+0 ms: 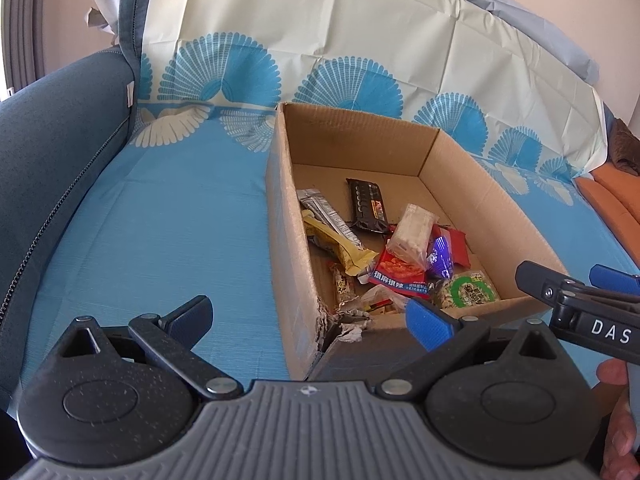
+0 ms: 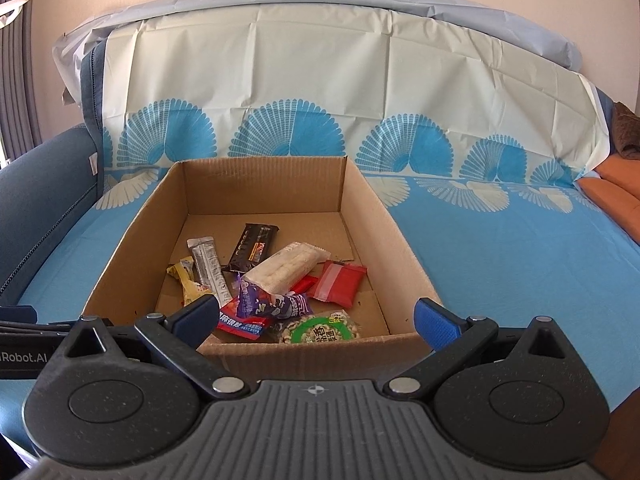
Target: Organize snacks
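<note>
Blue cloth with fan shapes [image 2: 500, 248] is covering the sofa, and the brown cardboard box [image 2: 156, 216] is sitting on top of it with its top open. All the snacks seem to be lying inside the box, bunched toward its near wall, and the back half of the box floor is showing bare. The long pale cracker pack [image 2: 286, 266] is resting on top of the pile in the box, with the red pouch [image 2: 339, 282] just beside it and the black bar [image 2: 251, 246] lying behind it. The silver stick pack [image 2: 208, 266] and the yellow wrapper [image 2: 188, 278] are lying by the left wall of the box, and the green nut bag [image 2: 320, 332] is touching the near wall. No snacks are showing on the cloth outside the box. The right gripper [image 2: 316, 320] is hanging just over the near wall of the box with its jaws wide apart and nothing in them. The left gripper [image 1: 308, 316] is hanging by the torn near corner of the box, jaws wide apart and empty too. It looks like the putting-in part is nearly over. The next move may be tidying the pile, which means reaching down into the box slowly and closing on one pack only.
</note>
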### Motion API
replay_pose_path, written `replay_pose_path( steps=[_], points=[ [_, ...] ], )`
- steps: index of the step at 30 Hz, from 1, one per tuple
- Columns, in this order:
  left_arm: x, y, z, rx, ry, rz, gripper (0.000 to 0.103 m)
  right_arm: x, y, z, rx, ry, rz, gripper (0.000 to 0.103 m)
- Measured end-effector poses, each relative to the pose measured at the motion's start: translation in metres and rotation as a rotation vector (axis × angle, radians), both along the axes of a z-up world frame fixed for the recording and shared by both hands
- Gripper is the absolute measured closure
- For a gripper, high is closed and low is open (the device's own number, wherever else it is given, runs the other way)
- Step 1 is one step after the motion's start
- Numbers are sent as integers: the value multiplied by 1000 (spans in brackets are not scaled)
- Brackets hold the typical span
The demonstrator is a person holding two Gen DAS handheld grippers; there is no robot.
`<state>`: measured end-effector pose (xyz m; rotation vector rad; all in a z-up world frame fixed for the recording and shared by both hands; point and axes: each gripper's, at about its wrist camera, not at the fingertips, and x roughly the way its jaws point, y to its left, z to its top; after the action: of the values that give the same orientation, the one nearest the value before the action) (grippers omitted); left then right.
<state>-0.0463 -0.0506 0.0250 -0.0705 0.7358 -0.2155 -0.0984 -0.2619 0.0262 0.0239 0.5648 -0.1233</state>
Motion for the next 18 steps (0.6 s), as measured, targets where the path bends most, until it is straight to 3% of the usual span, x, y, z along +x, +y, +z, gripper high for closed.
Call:
replay_pose_path(
  steps=[18],
  points=[
    [-3,0,1,-7,-8,-24,0,0,-2,-1,-5,1,-4,1]
  ],
)
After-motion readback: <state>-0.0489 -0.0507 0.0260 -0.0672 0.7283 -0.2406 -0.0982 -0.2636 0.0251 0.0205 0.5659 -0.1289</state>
